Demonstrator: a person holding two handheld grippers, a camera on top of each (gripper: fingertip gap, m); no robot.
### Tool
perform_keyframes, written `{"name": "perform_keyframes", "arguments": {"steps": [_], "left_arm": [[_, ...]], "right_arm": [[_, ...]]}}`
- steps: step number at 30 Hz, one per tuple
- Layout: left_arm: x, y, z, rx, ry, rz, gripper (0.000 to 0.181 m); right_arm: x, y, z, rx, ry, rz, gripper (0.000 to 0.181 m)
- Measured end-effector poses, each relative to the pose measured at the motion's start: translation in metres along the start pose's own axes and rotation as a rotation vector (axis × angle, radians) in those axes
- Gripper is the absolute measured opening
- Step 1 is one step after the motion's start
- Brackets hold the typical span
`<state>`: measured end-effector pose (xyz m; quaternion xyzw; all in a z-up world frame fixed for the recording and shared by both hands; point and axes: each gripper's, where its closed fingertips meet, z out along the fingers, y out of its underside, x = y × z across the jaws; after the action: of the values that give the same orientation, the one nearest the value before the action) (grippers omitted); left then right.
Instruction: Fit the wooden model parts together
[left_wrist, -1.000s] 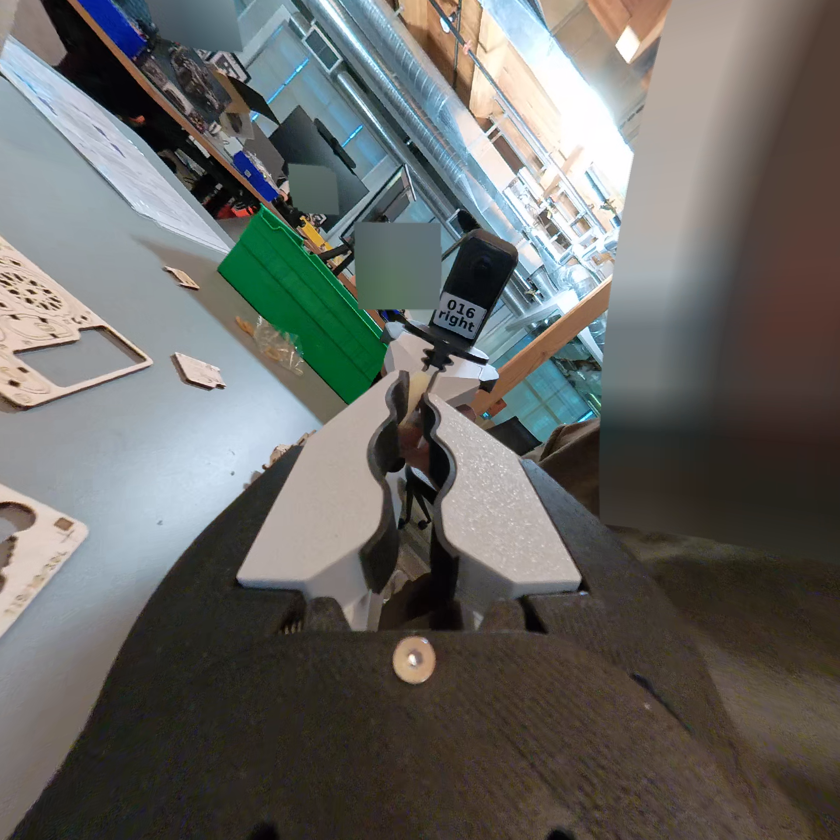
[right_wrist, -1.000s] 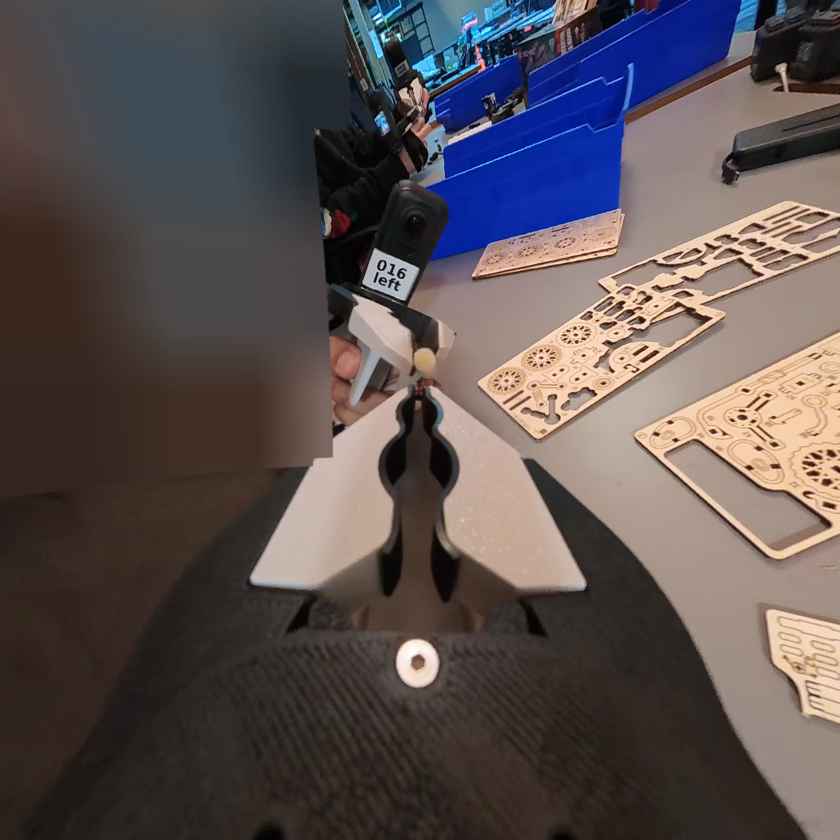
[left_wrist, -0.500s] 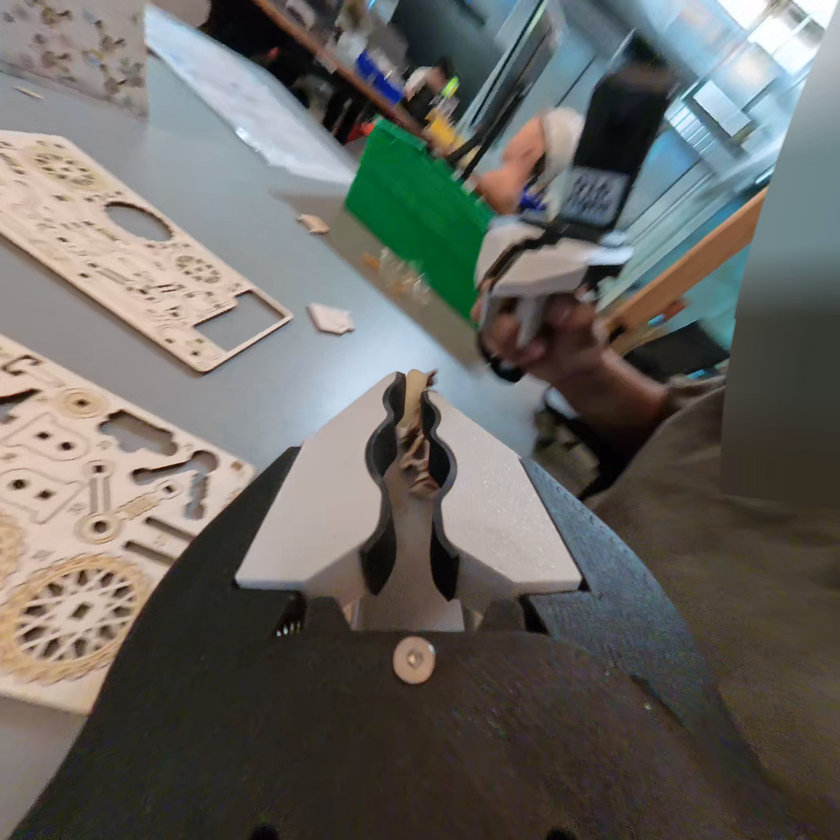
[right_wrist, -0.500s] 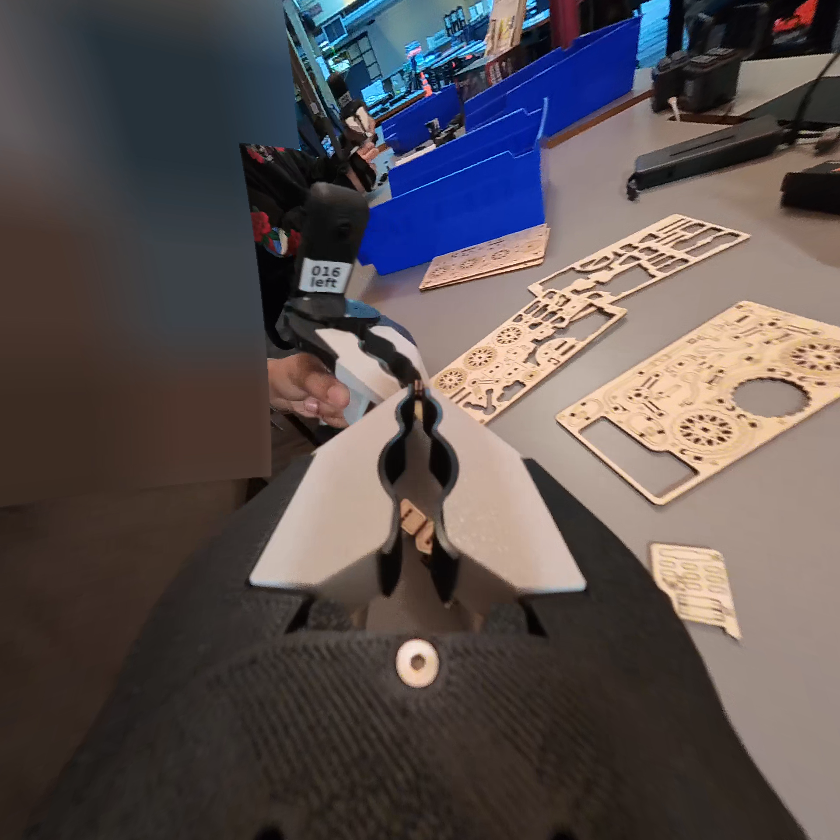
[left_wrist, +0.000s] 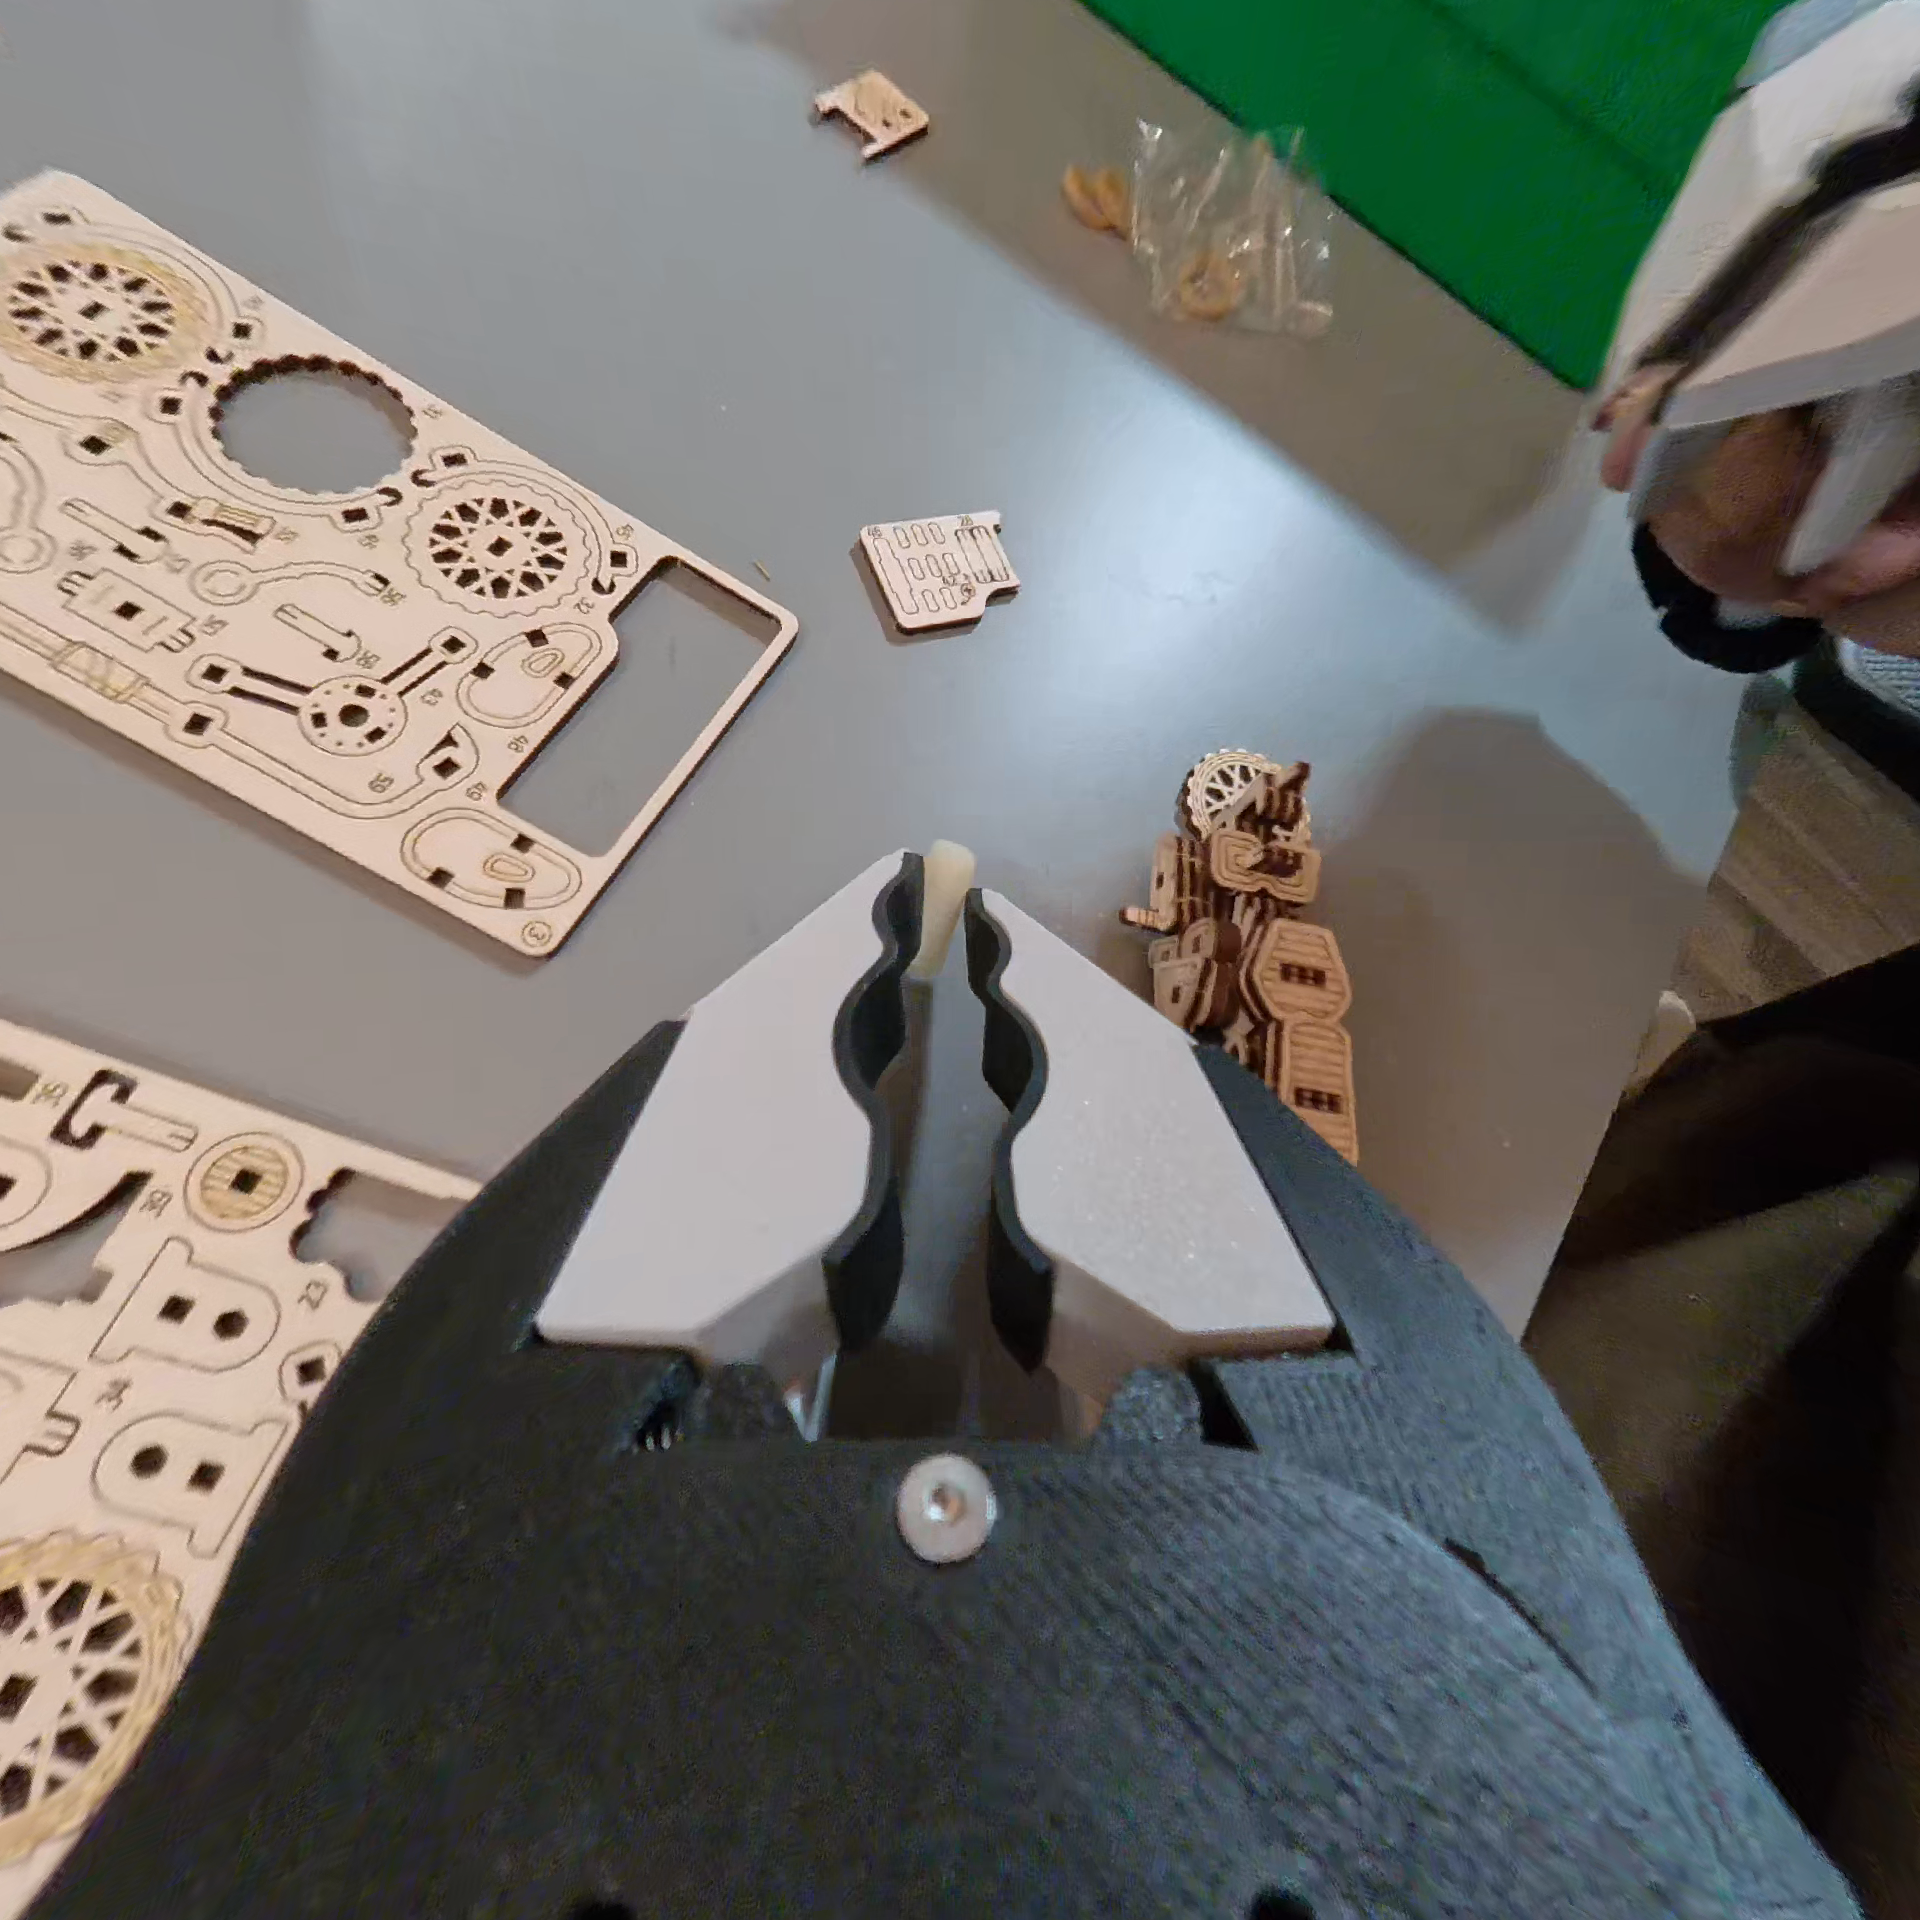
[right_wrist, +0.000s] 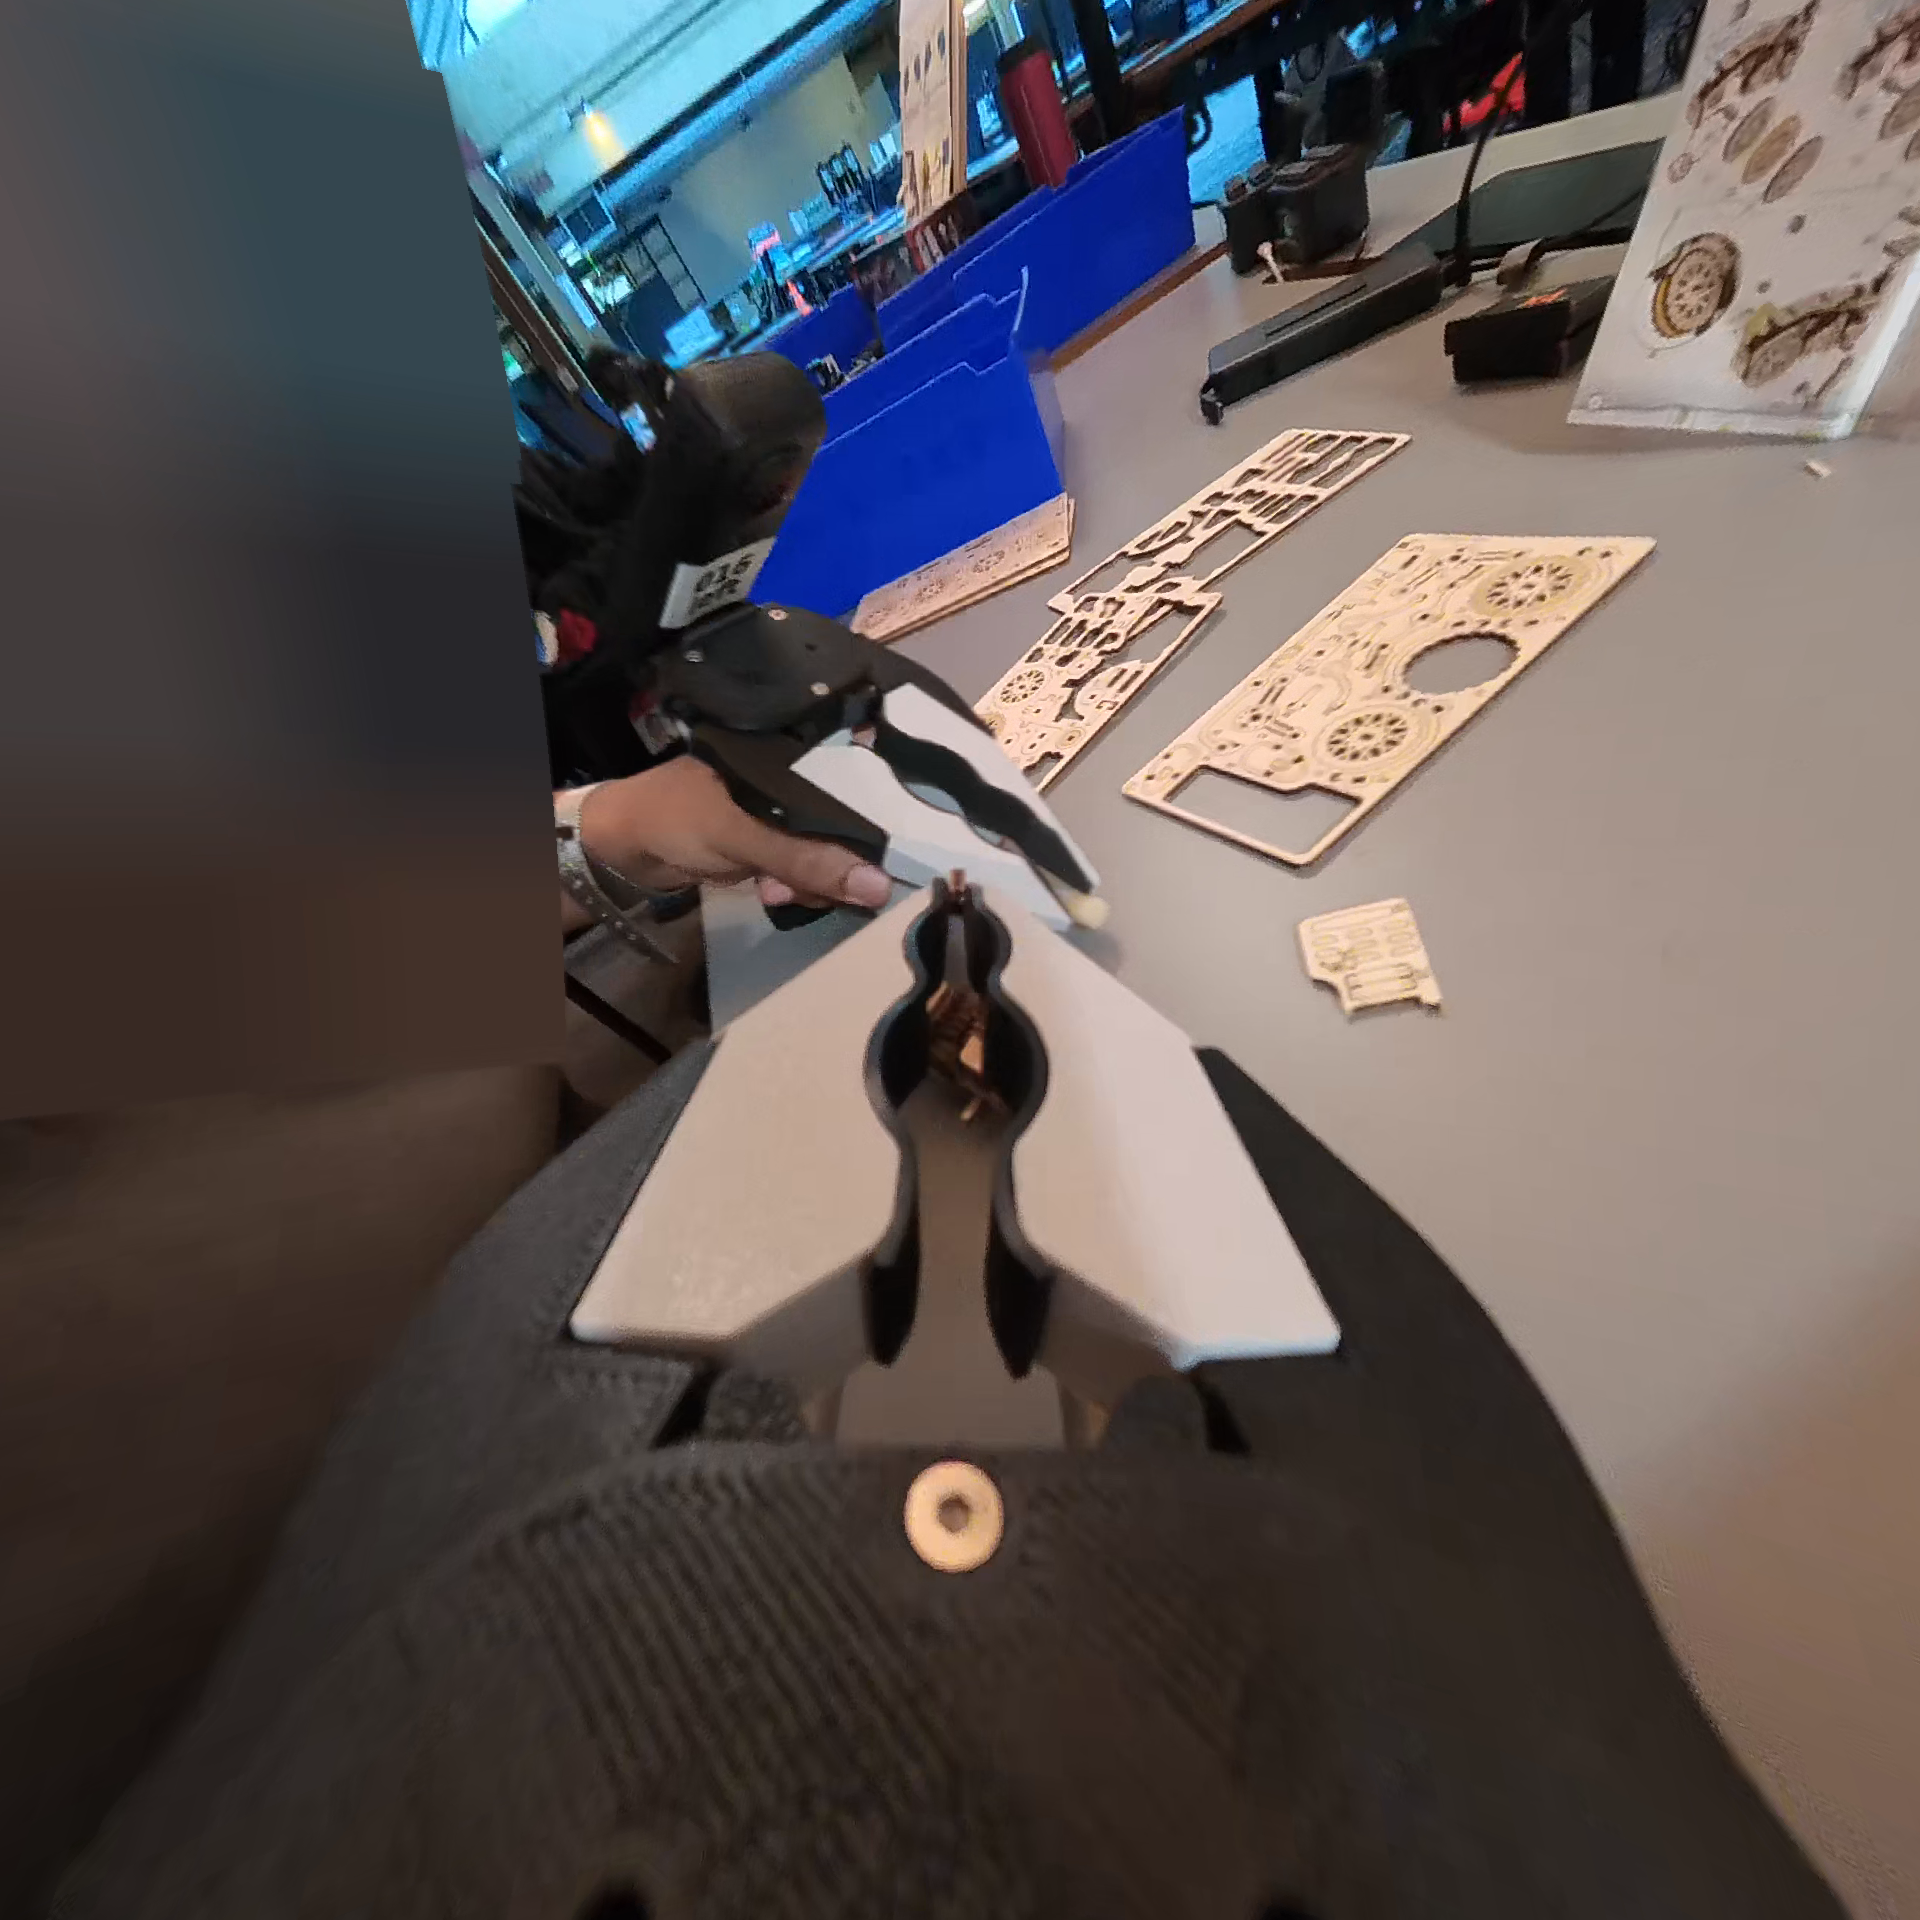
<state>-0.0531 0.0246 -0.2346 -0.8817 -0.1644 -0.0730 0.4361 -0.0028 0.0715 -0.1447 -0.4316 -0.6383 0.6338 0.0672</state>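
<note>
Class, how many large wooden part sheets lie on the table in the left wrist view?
2. The upper-left sheet is mostly visible; the lower-left sheet is partly hidden. More may lie off-frame.

Pale laser-cut wooden sheets (left_wrist: 343, 582) lie matt on the smooth grey table (left_wrist: 1143, 582); ahead of the gripper, a crinkled glossy clear plastic bag (left_wrist: 1231, 249).

The flat grey desk (left_wrist: 1091, 436) carries pale laser-cut plywood sheets (left_wrist: 343, 582) patterned with spoked wheels and dark burnt outlines. A tan-and-brown assembled wooden model (left_wrist: 1257, 935) lies near the desk's edge. A solid green bin (left_wrist: 1507, 156) stands at the far edge; bright blue bins (right_wrist: 935, 468) line another.
</note>
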Motion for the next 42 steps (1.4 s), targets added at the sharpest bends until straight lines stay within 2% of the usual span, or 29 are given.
{"name": "perform_keyframes", "arguments": {"steps": [7,11,16,19,22,28,32,34,38,42], "left_arm": [[-0.001,0.001,-0.002,0.004,0.027,-0.049,0.022],[0.004,0.005,-0.012,0.015,0.028,-0.051,0.041],[0.019,0.000,-0.031,0.095,0.053,-0.066,0.041],[0.032,0.010,-0.035,0.076,0.079,-0.066,0.041],[0.042,0.018,-0.038,0.069,0.083,-0.060,0.041],[0.049,0.016,-0.048,0.105,0.082,-0.113,0.042],[0.075,0.017,-0.046,0.115,0.111,-0.121,0.046],[0.086,0.022,-0.038,0.096,0.061,-0.058,0.052],[0.080,0.031,-0.025,0.038,-0.192,0.193,0.055],[0.084,0.035,-0.014,0.015,-0.215,0.216,0.053]], "right_arm": [[-0.016,0.016,0.006,0.002,-0.036,0.087,0.000],[-0.017,0.019,0.008,0.002,0.017,0.082,0.000],[-0.021,0.022,0.001,0.055,0.080,0.121,0.001],[-0.024,0.025,-0.004,0.073,0.095,0.140,0.001],[-0.025,0.025,-0.009,0.085,0.093,0.145,0.001],[-0.029,0.029,-0.005,0.068,0.048,0.161,0.000],[-0.028,0.034,-0.002,0.048,0.039,0.181,0.000],[-0.027,0.034,-0.002,0.050,0.039,0.191,0.000],[-0.025,0.031,-0.004,0.068,0.025,0.218,0.001],[-0.028,0.031,-0.004,0.068,0.009,0.225,0.000]]}}
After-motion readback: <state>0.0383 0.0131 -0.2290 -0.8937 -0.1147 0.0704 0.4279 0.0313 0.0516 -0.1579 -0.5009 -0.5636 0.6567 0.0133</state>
